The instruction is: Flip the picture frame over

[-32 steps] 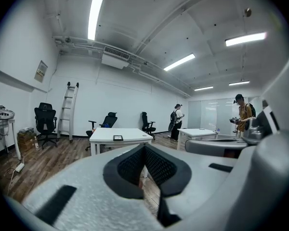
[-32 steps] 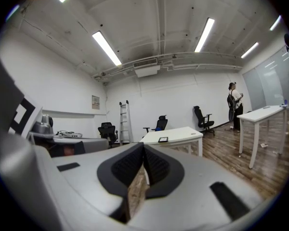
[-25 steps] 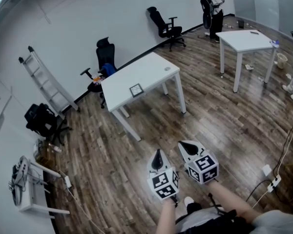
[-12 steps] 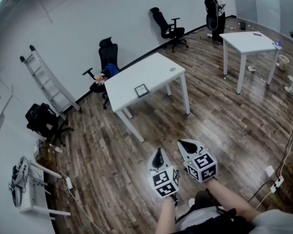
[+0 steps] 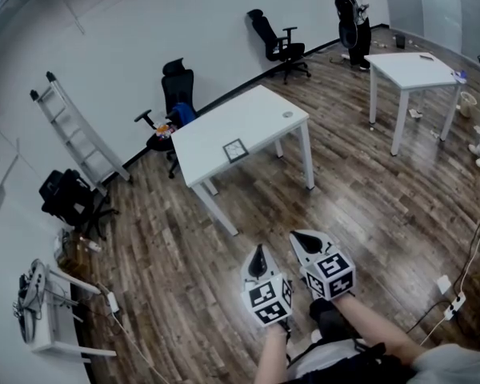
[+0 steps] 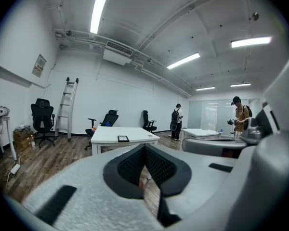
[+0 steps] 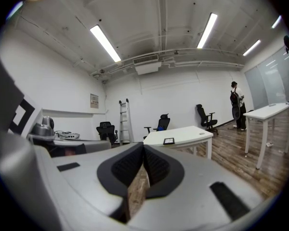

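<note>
A small dark-edged picture frame (image 5: 235, 150) lies flat near the front edge of a white table (image 5: 224, 126) across the room; it also shows as a small dark frame (image 6: 123, 138) in the left gripper view and a frame (image 7: 169, 141) in the right gripper view. My left gripper (image 5: 260, 254) and right gripper (image 5: 303, 240) are held side by side over the wooden floor, well short of the table, both pointing toward it. Both are shut with nothing between their jaws.
A second white table (image 5: 412, 69) stands at the right, with a person (image 5: 353, 6) beyond it. Office chairs (image 5: 174, 86) and a ladder (image 5: 68, 130) line the wall. A power strip and cable (image 5: 452, 298) lie on the floor at the right.
The table and frame have drifted slightly nearer and to the right in the head view as I walk toward them. Both grippers stay shut and side by side.
</note>
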`<state>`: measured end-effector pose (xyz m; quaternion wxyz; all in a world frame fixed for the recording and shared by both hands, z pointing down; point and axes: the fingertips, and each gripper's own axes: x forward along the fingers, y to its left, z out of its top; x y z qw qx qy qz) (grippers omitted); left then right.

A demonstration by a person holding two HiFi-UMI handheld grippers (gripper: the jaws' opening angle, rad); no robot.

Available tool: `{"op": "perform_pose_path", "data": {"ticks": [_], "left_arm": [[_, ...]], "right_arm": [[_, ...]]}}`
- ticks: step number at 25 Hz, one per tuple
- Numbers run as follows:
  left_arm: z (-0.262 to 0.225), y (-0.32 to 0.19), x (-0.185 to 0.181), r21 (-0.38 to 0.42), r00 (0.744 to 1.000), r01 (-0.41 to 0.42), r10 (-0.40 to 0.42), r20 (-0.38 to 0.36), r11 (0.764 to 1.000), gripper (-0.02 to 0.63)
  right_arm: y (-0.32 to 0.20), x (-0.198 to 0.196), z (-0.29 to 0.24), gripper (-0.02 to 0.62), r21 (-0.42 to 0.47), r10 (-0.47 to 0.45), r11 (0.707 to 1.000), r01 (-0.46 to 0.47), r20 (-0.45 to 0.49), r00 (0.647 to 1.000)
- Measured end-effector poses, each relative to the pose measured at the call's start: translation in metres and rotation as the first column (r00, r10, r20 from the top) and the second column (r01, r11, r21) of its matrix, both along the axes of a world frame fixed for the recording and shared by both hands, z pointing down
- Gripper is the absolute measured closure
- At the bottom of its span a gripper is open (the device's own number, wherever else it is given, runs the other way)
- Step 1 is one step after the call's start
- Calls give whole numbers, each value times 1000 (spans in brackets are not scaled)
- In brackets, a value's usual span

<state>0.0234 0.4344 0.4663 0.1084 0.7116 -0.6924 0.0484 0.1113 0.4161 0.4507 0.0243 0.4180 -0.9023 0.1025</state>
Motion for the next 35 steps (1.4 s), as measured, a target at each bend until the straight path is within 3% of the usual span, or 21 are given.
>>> {"op": "perform_pose_path", "data": {"ticks": [10, 27, 35], "left_arm": [[1, -84, -12, -16, 1000, 2, -2, 2, 1000, 604], [7, -218, -22, -37, 998, 66, -66, 14, 997, 604], [9, -258, -27, -34, 993, 117, -117, 18, 993, 604]], "right_arm": [[-82, -17, 0, 584, -20, -15, 1000, 15, -8, 1000], [-226, -27, 5, 584, -43, -72, 996, 73, 29, 997], [-268, -36, 4, 584, -33, -130, 991, 131, 40, 991]]}}
